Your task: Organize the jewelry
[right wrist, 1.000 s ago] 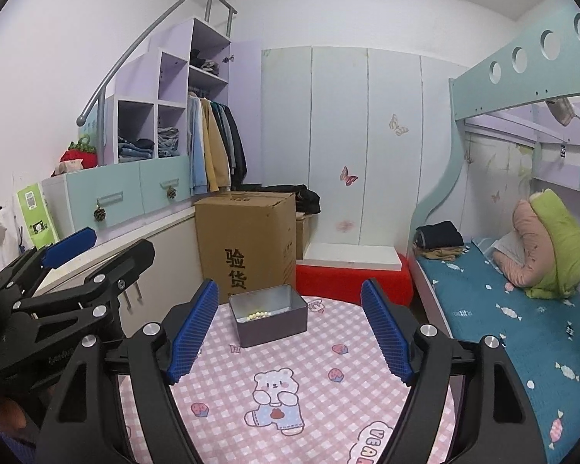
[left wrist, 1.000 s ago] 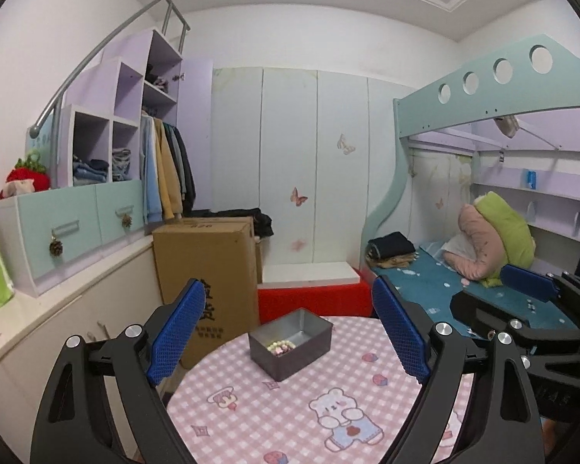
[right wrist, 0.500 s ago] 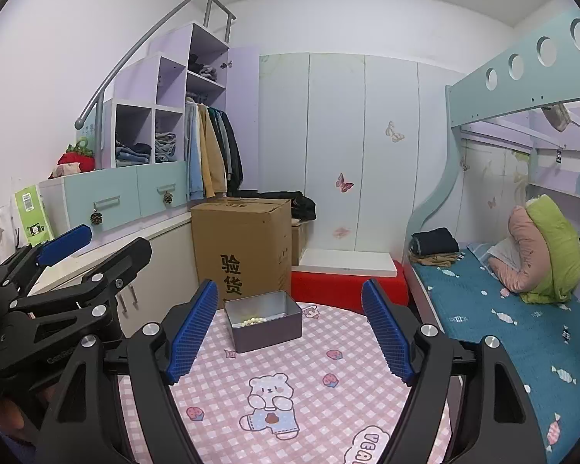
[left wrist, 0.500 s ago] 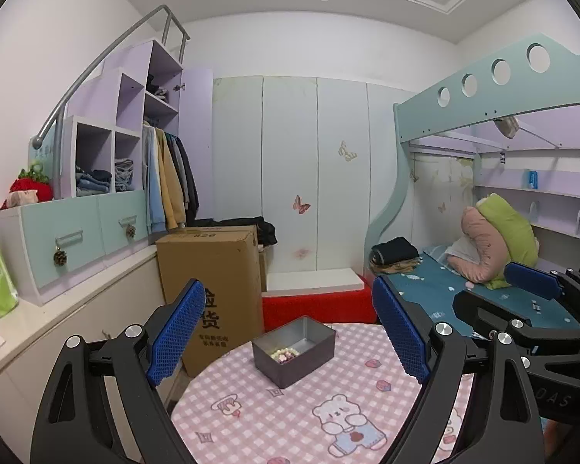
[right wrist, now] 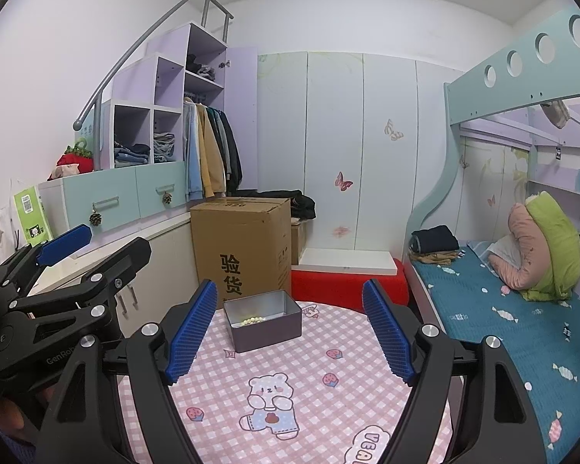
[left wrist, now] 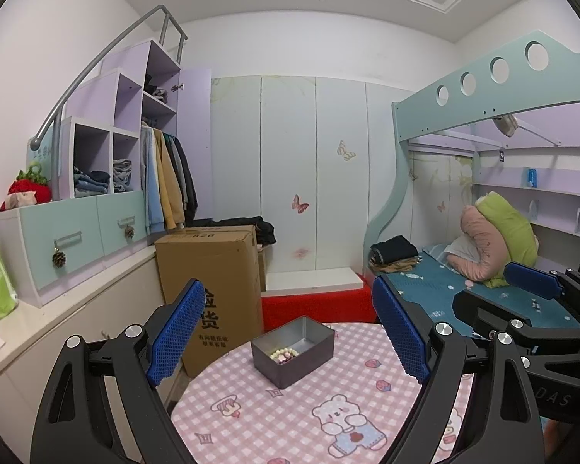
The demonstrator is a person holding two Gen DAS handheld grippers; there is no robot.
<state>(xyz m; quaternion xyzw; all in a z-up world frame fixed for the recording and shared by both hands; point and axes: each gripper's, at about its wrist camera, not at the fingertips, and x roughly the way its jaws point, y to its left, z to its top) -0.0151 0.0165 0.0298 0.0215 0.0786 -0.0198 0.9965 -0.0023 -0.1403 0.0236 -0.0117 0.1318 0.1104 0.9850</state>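
A small grey metal box [left wrist: 293, 350] stands on the far part of a round table with a pink checked cloth [left wrist: 290, 417]. A pale bead bracelet [left wrist: 284, 355] lies inside it. The box [right wrist: 263, 324] and the beads [right wrist: 249, 321] also show in the right wrist view. My left gripper [left wrist: 290, 332] is open and empty, held above the table short of the box. My right gripper [right wrist: 290, 332] is open and empty, also short of the box. The right gripper shows at the right edge of the left wrist view [left wrist: 529, 309]. The left gripper shows at the left of the right wrist view [right wrist: 58, 282].
A tall cardboard carton [left wrist: 212, 282] stands on the floor just behind the table's left side. A red bench [left wrist: 317, 305] is behind the table. A bunk bed with a blue sheet [right wrist: 502, 321] runs along the right. A white counter [left wrist: 38, 324] runs along the left.
Both grippers have drawn back and risen a little. The box and table sit lower and smaller in both views. Both grippers stay open.
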